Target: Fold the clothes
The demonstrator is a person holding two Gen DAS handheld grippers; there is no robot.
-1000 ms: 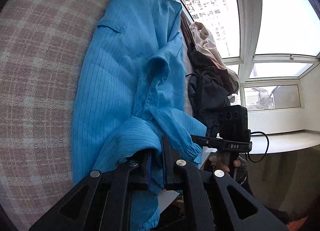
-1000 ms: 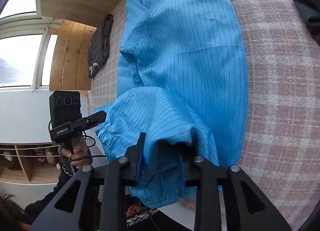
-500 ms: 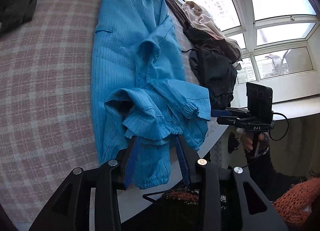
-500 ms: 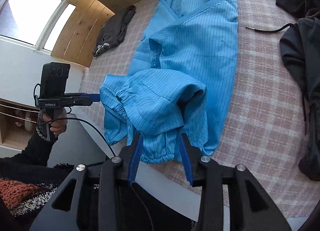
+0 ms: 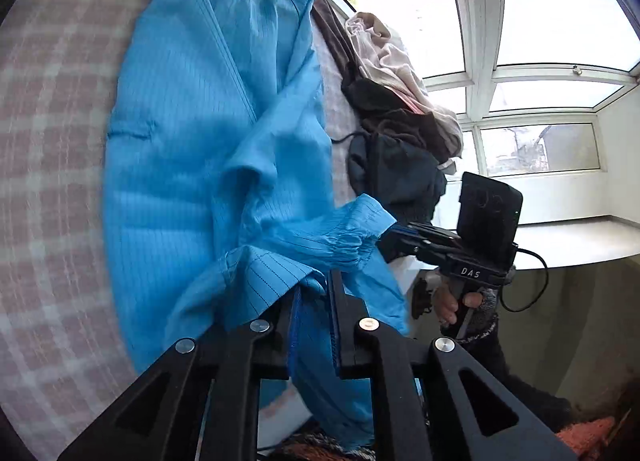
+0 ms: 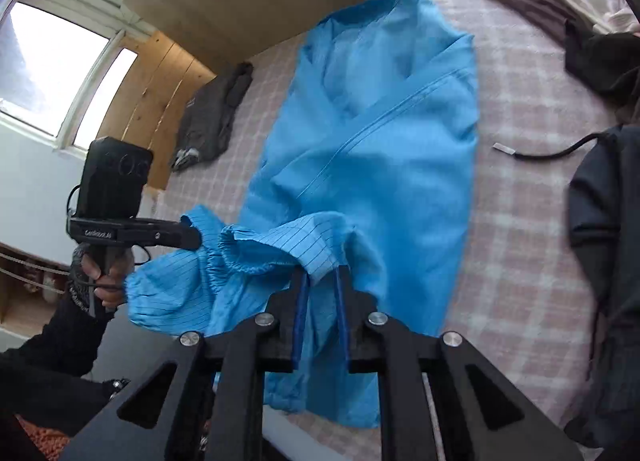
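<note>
Plaid bed [image 6: 520, 221], blue garment [image 6: 380, 165] bunched between both grippers' [image 5: 314, 301] [image 6: 320, 289] jaws, each pair clamped on fabric.

Left gripper [image 5: 314, 293]: jaws narrowly parted, cloth between. Right gripper [image 6: 320, 281]: same. Bare hand [image 5: 450, 301] and hand [image 6: 102, 273] gripping handles.

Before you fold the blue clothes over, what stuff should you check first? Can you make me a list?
1. Left gripper pinching the blue garment: ok.
2. Right gripper pinching it too: ok.
3. Upper half lying flat on the checked cover: not ok, it is creased.
4. Black cord clear of the blue cloth: ok.
5. Dark clothes pile not touching it: cannot tell.
</note>
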